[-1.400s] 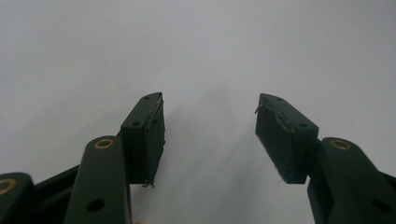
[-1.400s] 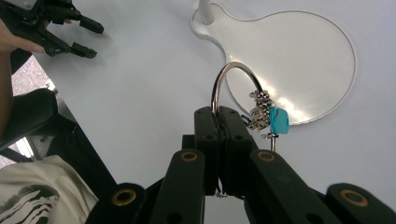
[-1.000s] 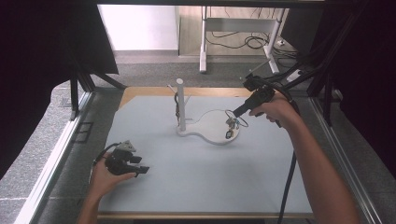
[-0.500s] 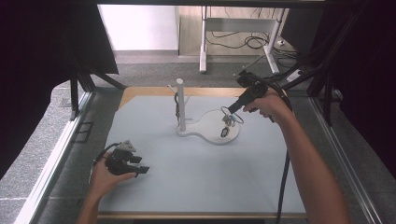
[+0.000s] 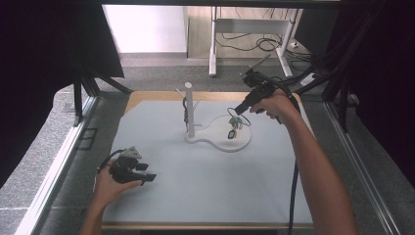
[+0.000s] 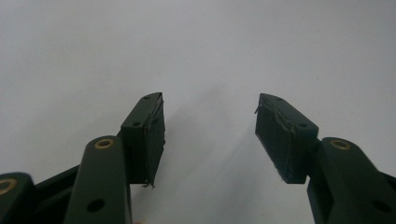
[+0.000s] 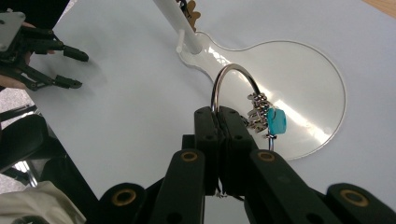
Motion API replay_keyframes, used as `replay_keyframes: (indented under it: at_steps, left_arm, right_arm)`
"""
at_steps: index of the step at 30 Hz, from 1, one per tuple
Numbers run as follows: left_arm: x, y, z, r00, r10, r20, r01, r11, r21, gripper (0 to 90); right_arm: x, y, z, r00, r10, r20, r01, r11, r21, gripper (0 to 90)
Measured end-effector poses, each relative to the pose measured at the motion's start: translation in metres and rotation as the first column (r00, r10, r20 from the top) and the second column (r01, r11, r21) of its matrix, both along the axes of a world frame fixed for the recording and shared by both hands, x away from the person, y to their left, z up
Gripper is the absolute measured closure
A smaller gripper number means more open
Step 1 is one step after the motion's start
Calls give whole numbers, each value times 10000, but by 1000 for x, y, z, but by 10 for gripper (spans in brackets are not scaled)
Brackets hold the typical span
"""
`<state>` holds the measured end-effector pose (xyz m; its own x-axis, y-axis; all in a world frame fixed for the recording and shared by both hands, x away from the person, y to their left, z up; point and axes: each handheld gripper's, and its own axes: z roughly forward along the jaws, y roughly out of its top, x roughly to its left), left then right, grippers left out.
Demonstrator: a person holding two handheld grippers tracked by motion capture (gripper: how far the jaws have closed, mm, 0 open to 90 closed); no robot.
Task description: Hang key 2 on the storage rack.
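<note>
Hanging the charm bangle on the stand

Our right gripper (image 7: 218,116), clamped on the silver metal bangle with turquoise charm (image 7: 233,77), should probably approach the white pegged stand (image 5: 189,110) level; left gripper (image 6: 210,133) rests, jaws apart.

This looks like a lab or test room set up for recording. The pale blue-grey surface (image 5: 205,196) stands inside a frame of black struts (image 5: 342,73), with dark curtains (image 5: 44,58) hung at the left and right. Beyond the far edge lies grey carpet (image 5: 156,73), then a white wall panel (image 5: 147,29) and the white metal legs of a desk (image 5: 213,44), with loose black cables (image 5: 249,44) trailing on the floor beneath it.
</note>
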<state>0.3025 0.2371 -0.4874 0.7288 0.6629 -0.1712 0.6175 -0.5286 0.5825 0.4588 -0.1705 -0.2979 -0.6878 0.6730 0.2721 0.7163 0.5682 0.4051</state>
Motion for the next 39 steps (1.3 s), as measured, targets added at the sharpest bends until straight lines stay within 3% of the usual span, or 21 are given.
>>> replay_keyframes:
  at_steps: [17, 39]
  left_arm:
    - [-1, 0, 3, 10000, 58, 16, -57, 9997, -233, 429]
    - [-2, -4, 5, 9999, -100, 49, 101, 9997, -238, 429]
  right_arm:
    - [17, 12, 0, 9999, -83, 76, 84, 9999, -141, 877]
    - [32, 27, 6, 9996, -169, 222, 173, 9997, -165, 877]
